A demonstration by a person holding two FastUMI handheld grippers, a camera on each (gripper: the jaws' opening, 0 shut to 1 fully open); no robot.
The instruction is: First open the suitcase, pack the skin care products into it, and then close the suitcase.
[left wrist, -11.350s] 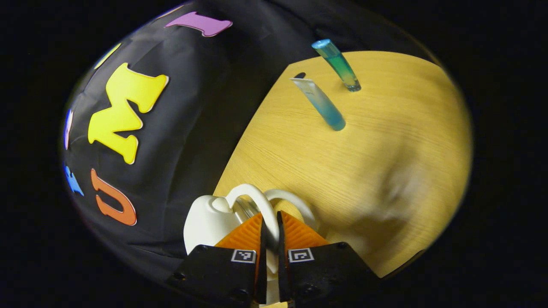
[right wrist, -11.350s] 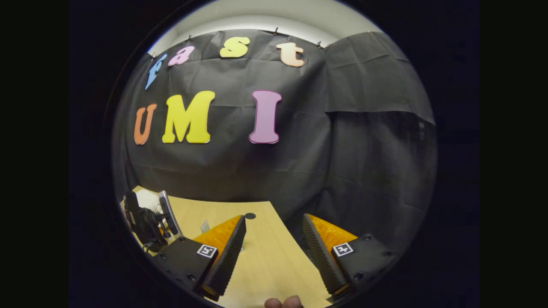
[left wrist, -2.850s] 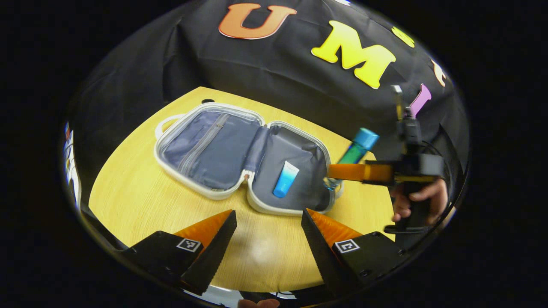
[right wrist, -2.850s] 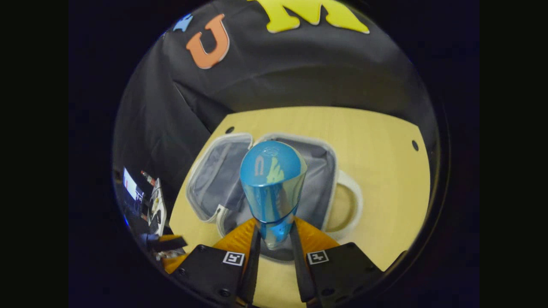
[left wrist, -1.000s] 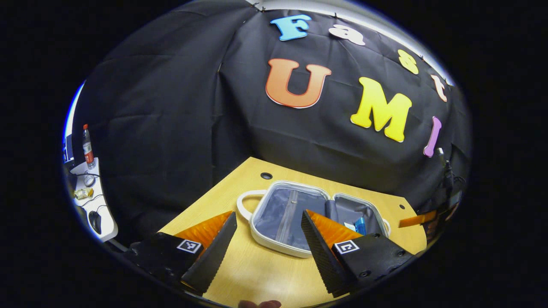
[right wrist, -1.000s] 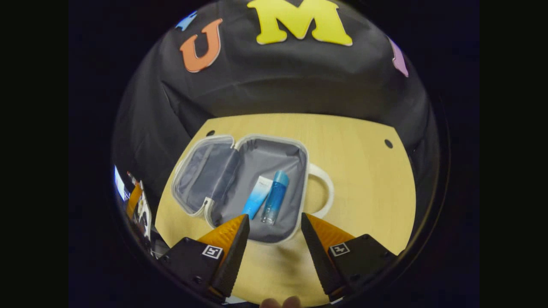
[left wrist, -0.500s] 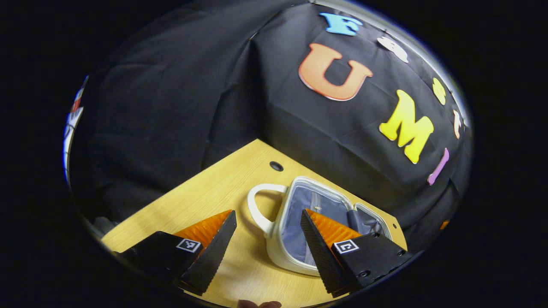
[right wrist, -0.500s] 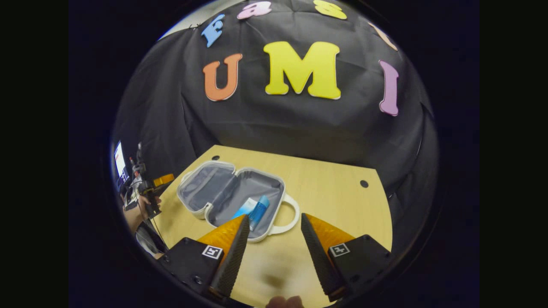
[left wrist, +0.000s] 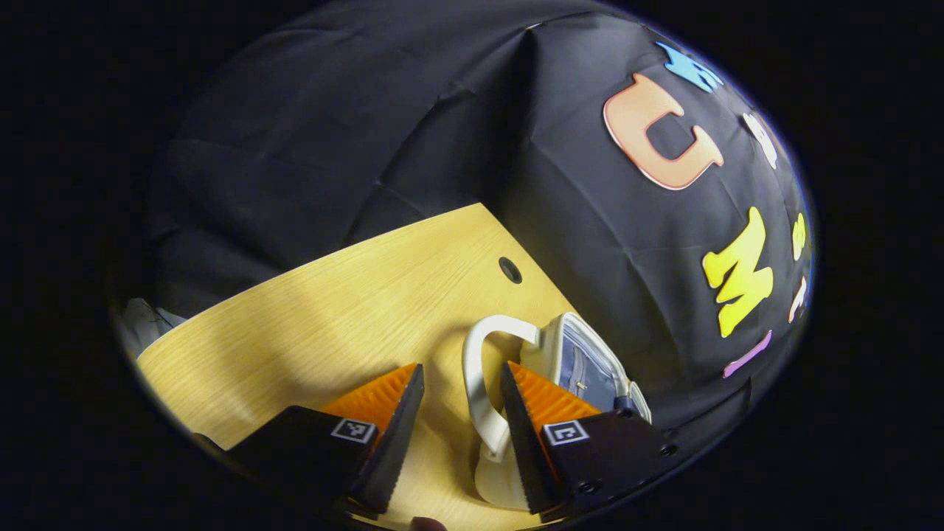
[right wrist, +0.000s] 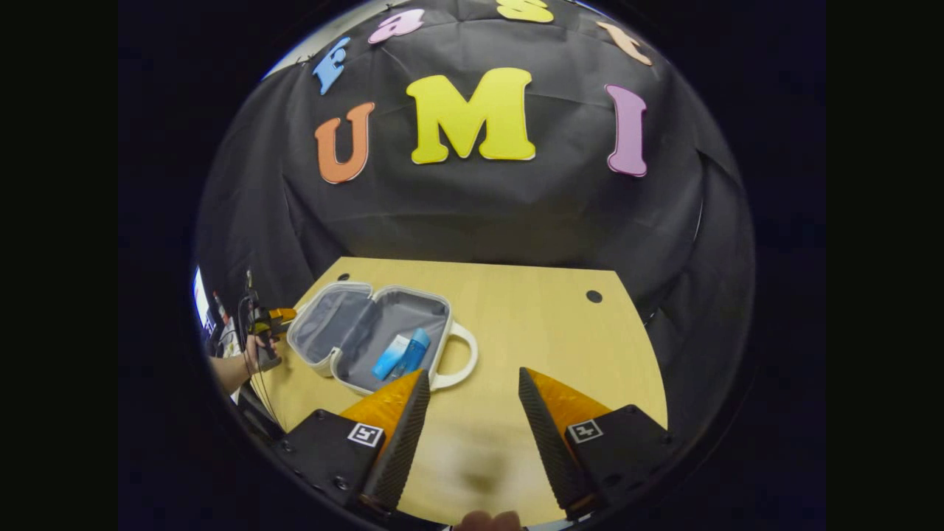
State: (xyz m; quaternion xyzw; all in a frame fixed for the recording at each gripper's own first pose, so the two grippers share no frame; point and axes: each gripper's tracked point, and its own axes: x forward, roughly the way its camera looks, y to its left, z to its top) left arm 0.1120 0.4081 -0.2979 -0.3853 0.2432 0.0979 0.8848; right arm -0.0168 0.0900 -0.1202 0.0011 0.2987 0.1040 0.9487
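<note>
Nearer now, spread left gripper astride suitcase handle; right gripper spread, over bare table.

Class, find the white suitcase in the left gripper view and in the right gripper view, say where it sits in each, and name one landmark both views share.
Left gripper view: the suitcase is at lower right, its white handle lying between the left gripper's open fingers.
Right gripper view: the suitcase lies open at lower left on the table, with two blue products inside.
Shared landmark: the round hole in the table near the suitcase.
</note>
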